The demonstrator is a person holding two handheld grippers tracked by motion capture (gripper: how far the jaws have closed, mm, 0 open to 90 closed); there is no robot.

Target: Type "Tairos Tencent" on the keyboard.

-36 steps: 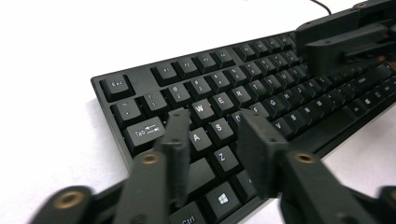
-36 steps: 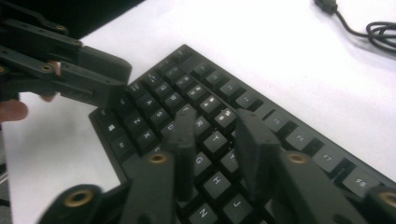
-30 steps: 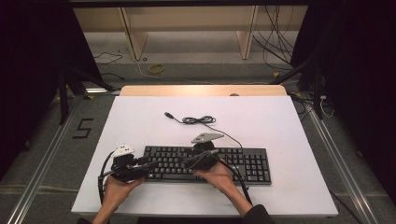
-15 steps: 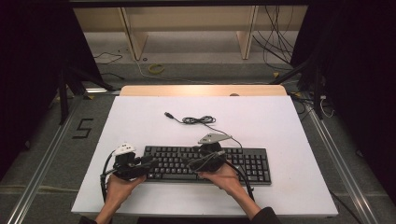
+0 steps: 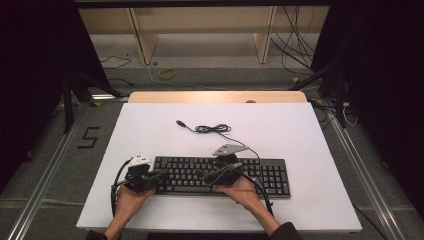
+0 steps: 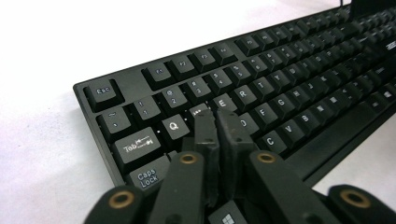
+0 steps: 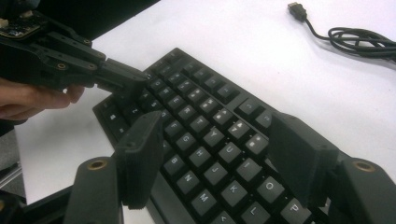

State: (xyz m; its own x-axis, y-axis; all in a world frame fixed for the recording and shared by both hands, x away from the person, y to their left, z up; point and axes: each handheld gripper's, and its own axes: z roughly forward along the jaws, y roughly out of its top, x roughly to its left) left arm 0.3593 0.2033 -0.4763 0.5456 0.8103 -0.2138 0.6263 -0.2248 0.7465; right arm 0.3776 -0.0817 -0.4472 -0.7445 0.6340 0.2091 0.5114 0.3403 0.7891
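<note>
The left tool (image 6: 215, 122) sat over the left end of the flat black plastic keyboard (image 5: 260, 172), which lay along the near edge of the white worktop (image 5: 300, 130). Its jaws had just been closing and stood clenched together with nothing between them, the joined tips resting at the W key, probably so that they could press a single key like one finger. The person's left hand (image 5: 125, 200) held it low and nearly level, coming in from the near left.

Further right, the right tool (image 7: 219, 149) hovered over the middle letter keys, its jaws released and spread wide apart, having just been opening. They gripped nothing; the keys showed plainly between them. That stance suggested waiting or readying, not pressing.

Beyond the keyboard, on the far side, its thin black cable (image 5: 212, 128) lay in a loose coil with the plug free on the worktop, well apart from both tools and hindering neither.
</note>
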